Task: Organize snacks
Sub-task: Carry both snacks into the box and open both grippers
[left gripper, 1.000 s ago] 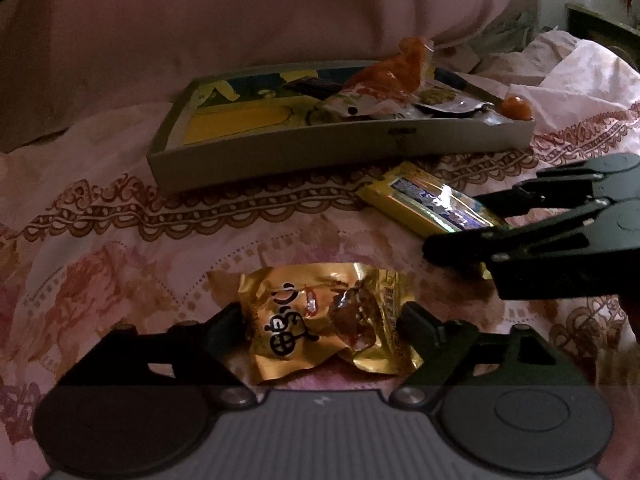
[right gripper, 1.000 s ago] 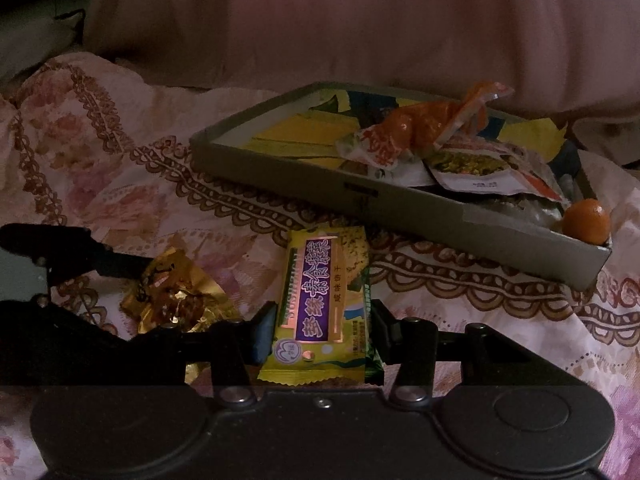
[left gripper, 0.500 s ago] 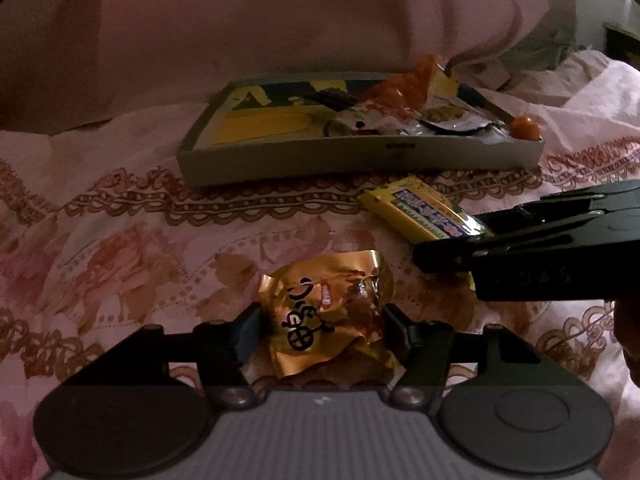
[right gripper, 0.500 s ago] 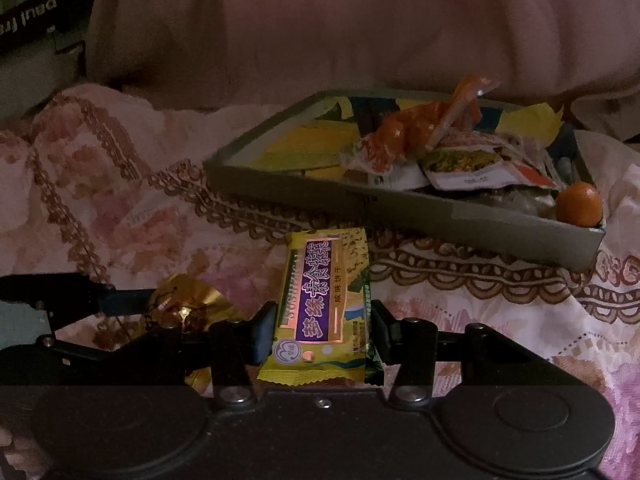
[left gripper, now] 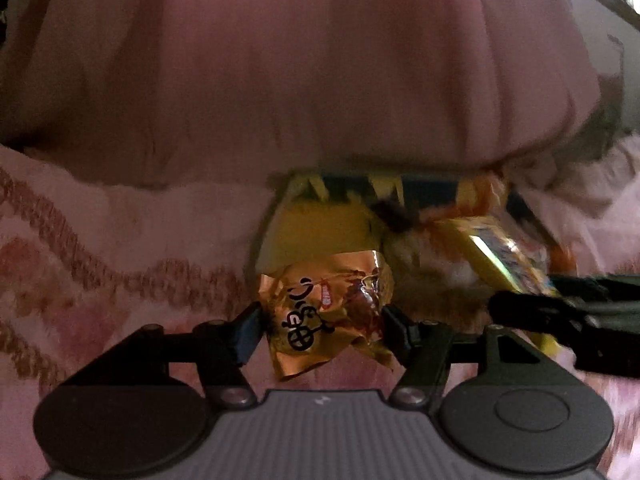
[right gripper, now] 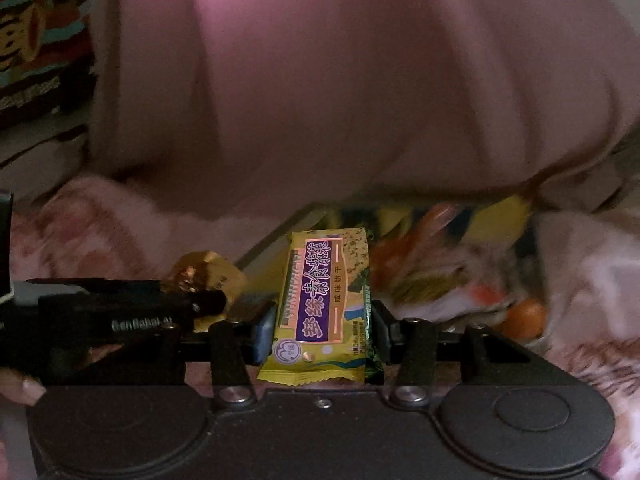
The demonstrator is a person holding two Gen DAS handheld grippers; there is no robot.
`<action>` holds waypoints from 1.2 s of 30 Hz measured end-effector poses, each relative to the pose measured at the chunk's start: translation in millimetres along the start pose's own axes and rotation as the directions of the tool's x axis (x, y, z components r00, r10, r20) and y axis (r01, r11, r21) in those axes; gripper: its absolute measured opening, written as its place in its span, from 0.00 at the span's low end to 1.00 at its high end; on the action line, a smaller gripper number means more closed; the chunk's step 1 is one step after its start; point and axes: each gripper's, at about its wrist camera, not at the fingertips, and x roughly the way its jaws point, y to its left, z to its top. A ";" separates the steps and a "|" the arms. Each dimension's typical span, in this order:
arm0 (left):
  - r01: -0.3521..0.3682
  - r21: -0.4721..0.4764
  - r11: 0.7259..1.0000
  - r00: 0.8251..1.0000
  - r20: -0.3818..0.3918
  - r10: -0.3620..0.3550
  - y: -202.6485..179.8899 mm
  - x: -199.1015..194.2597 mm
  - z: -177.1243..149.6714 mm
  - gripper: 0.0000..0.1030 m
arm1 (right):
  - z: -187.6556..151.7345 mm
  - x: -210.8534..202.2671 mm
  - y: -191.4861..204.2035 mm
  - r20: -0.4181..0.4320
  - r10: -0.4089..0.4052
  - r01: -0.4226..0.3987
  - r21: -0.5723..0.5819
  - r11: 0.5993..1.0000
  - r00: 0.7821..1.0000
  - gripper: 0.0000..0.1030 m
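Both tongs grasp snacks: left tongs a gold packet, right tongs a yellow biscuit bar.

Floral pink bedspread; snack tray, pillow on it.

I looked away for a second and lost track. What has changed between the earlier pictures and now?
The left gripper closed its fingers on the gold snack packet, which a second ago lay loose on the bedspread between them, and lifted it toward the tray. The right gripper rose too, carrying the yellow biscuit bar. Unchanged: the right grip on the bar, and the tray's snacks.
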 end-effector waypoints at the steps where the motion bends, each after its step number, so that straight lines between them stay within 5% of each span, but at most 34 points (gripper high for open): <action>1: -0.003 -0.011 1.000 1.000 0.013 0.003 -3.2 6.1 10.6 0.66 | 3.8 0.5 -7.0 0.018 -0.024 0.024 0.020 1.000 1.000 0.49; 11: -0.044 -0.136 0.990 0.999 0.012 0.046 -29.5 85.2 64.2 0.66 | 20.5 35.4 -44.5 0.078 -0.171 0.166 0.072 0.984 0.982 0.49; 21: -0.058 -0.194 0.979 0.997 -0.061 0.047 -34.2 127.4 43.0 0.67 | 0.5 60.0 -53.2 0.029 -0.224 0.222 0.057 0.973 0.974 0.50; 36: -0.072 -0.239 0.968 0.994 -0.093 0.051 -38.9 133.8 34.1 0.74 | -5.8 62.6 -54.6 0.016 -0.244 0.242 0.069 0.968 0.970 0.53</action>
